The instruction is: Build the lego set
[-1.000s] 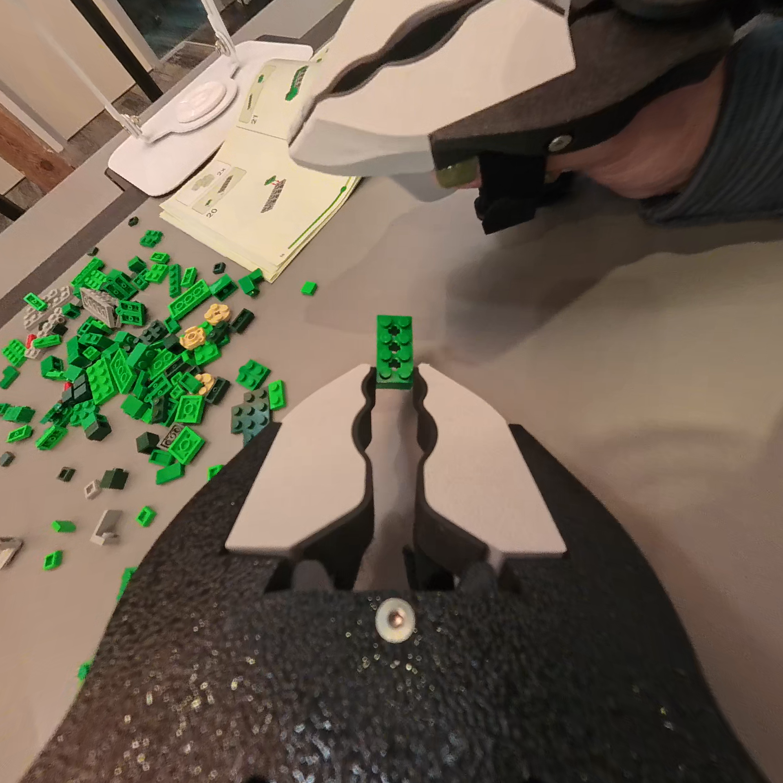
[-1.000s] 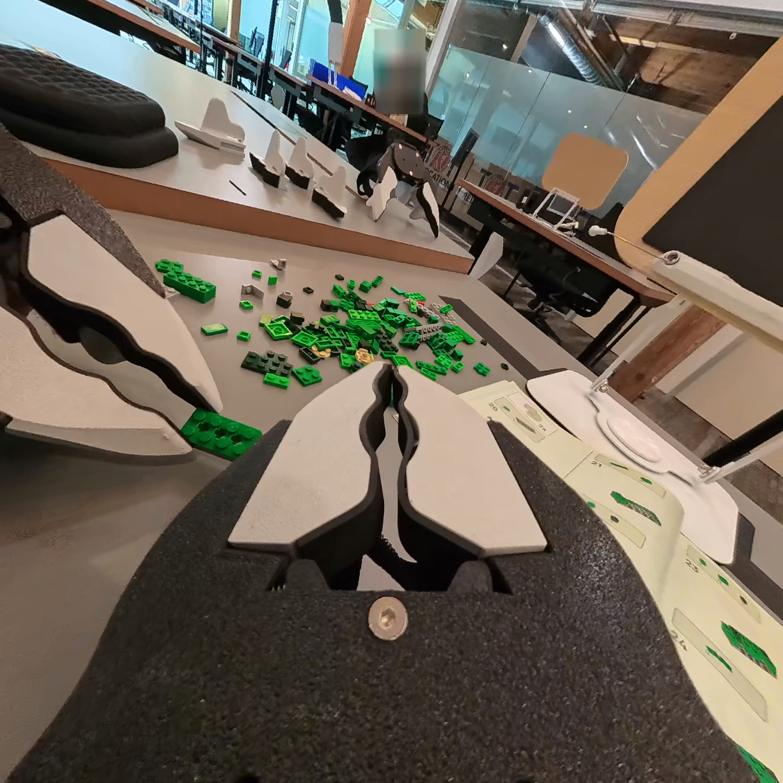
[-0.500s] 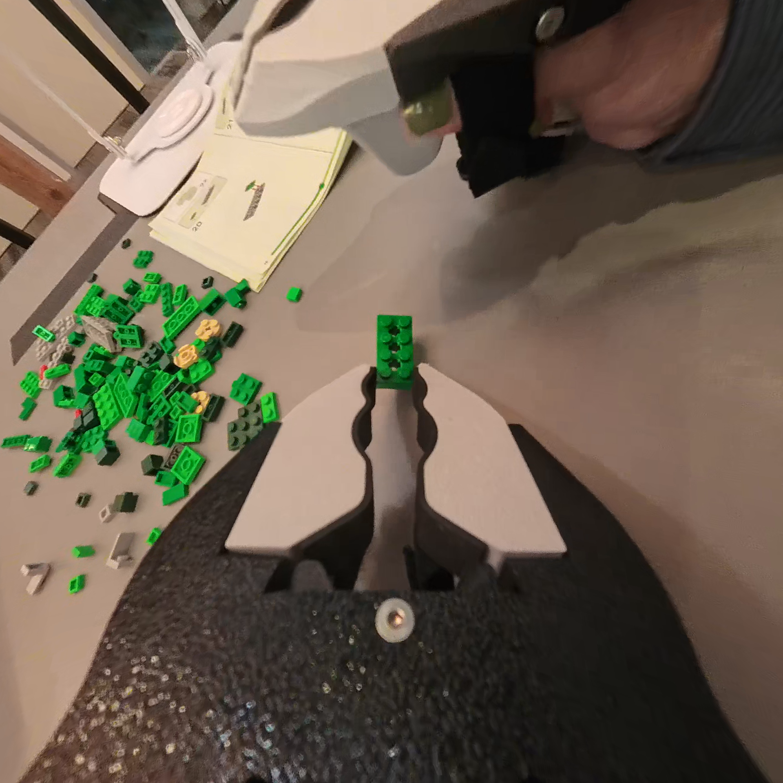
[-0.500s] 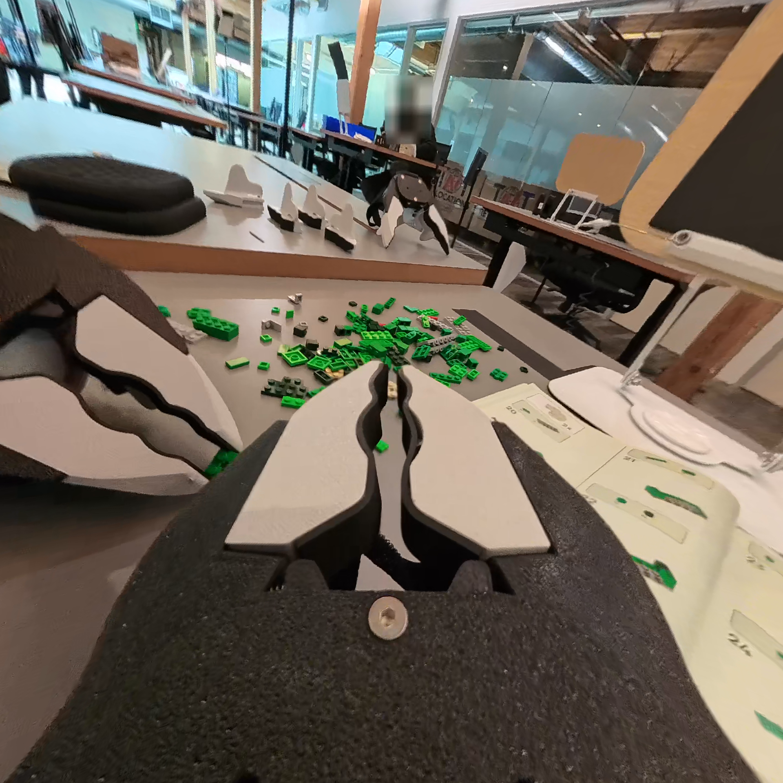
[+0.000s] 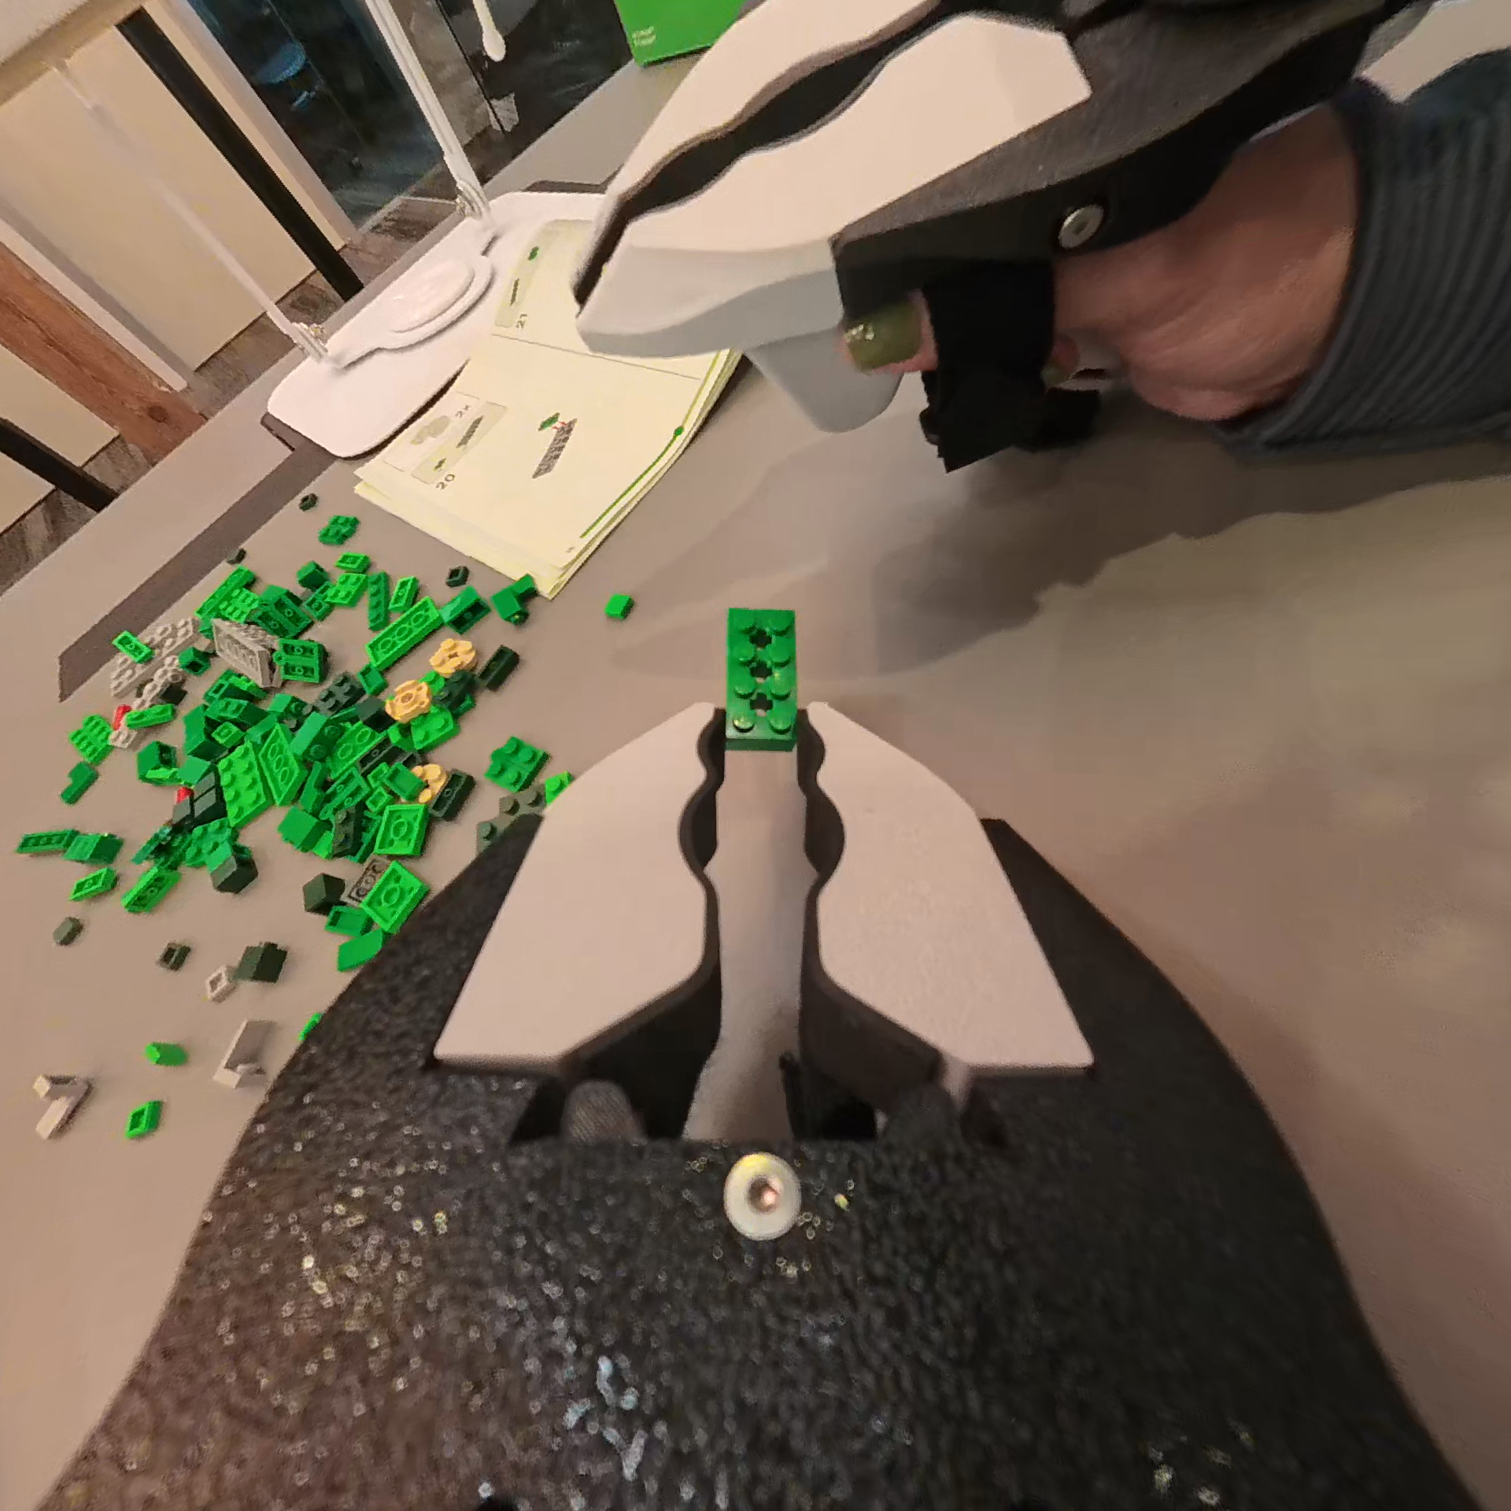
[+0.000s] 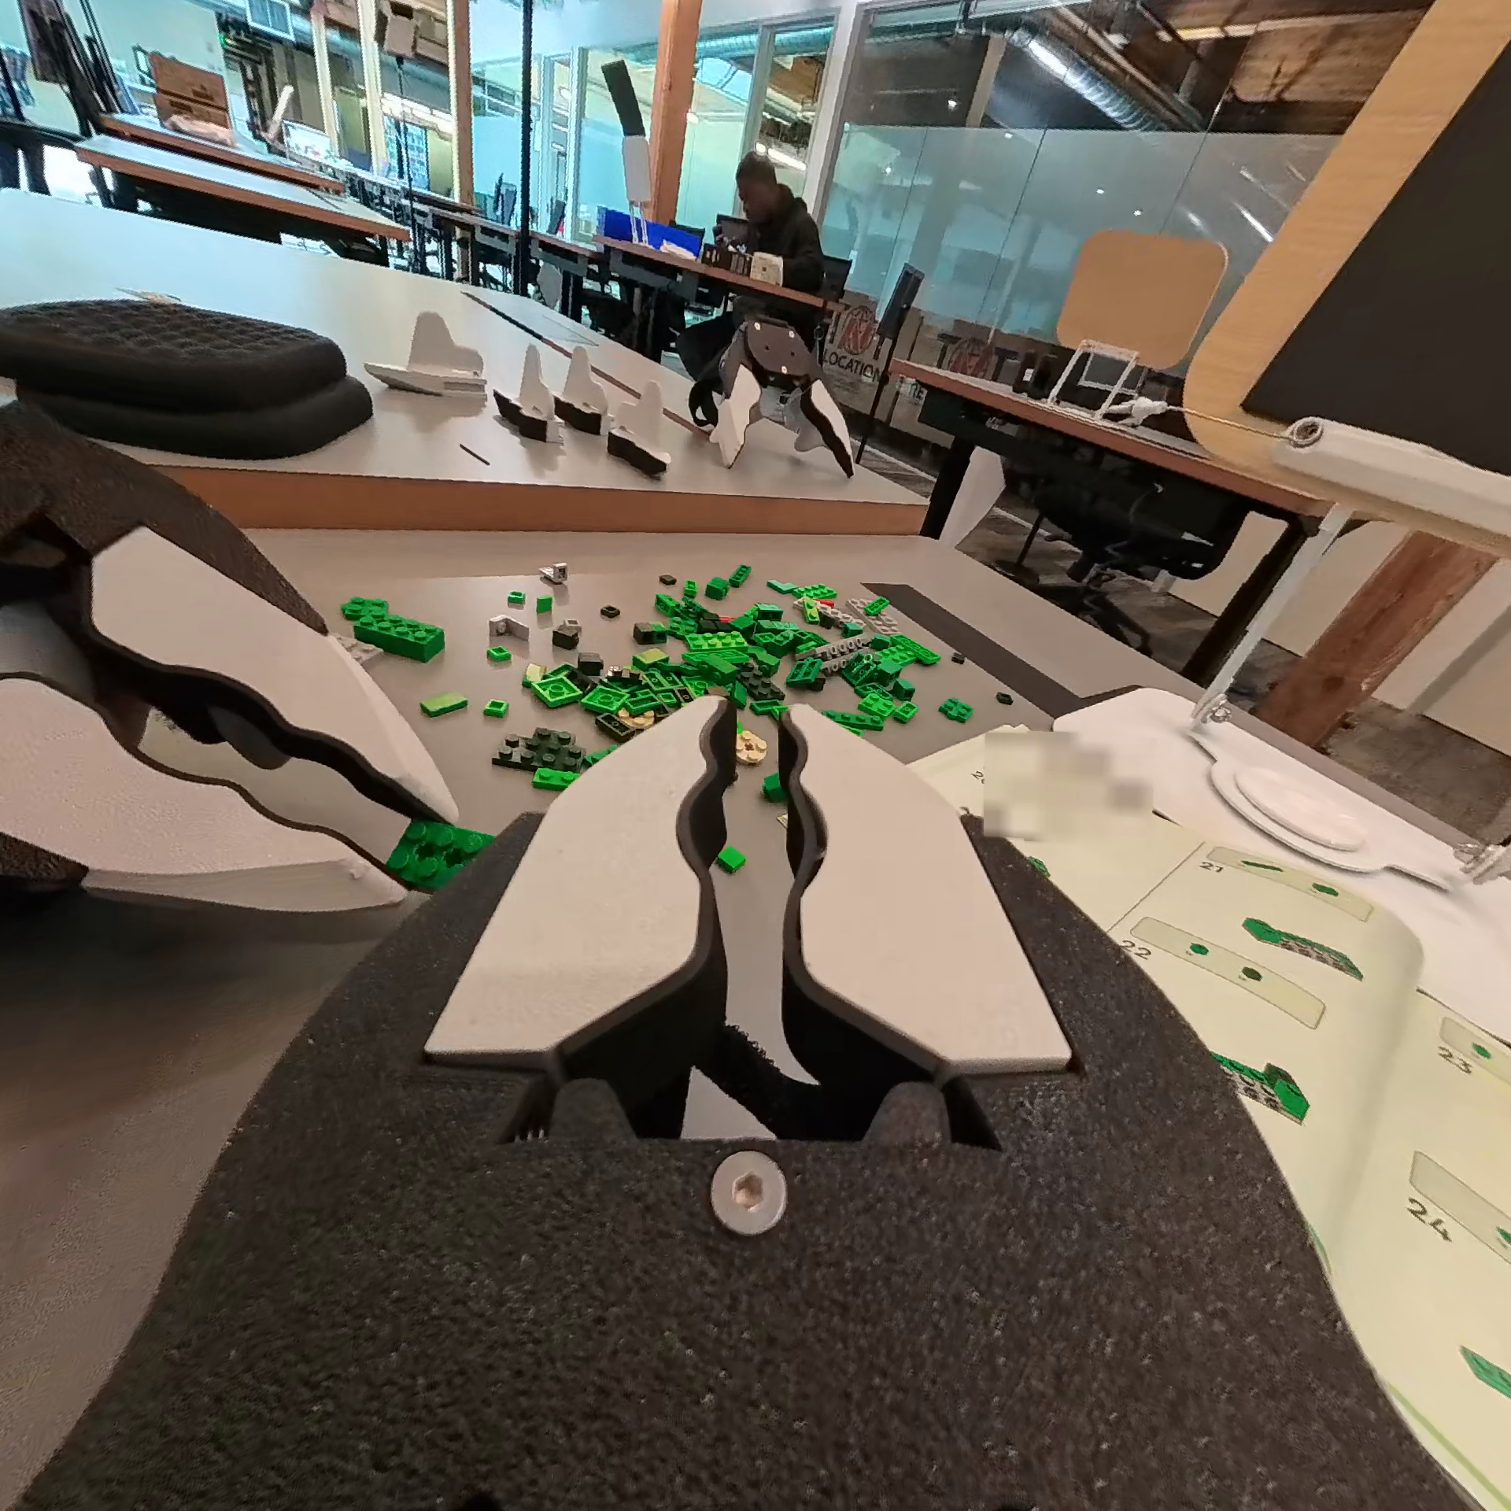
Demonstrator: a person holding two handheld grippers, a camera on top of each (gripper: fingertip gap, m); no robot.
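A green lego brick [image 5: 762, 680] sticks out from between the tips of the left tool [image 5: 760, 719], which pinches its near end. The brick is long, with two rows of studs on top, and it is held above the grey bench [image 5: 1145, 736].

The right tool [image 6: 754, 718] is off to the right of the left tool and higher up, held by a hand [image 5: 1185, 319] in a striped sleeve. Its two tips are a little apart with nothing between them.

To the left of the left tool lies a pile of loose lego pieces [image 5: 270, 752], mostly green, some grey and a few tan. One small green piece [image 5: 619, 606] lies alone just ahead of the brick. Past the pile is an open instruction booklet [image 5: 556, 458], and a flat white stand base [image 5: 392, 343] is beside it.
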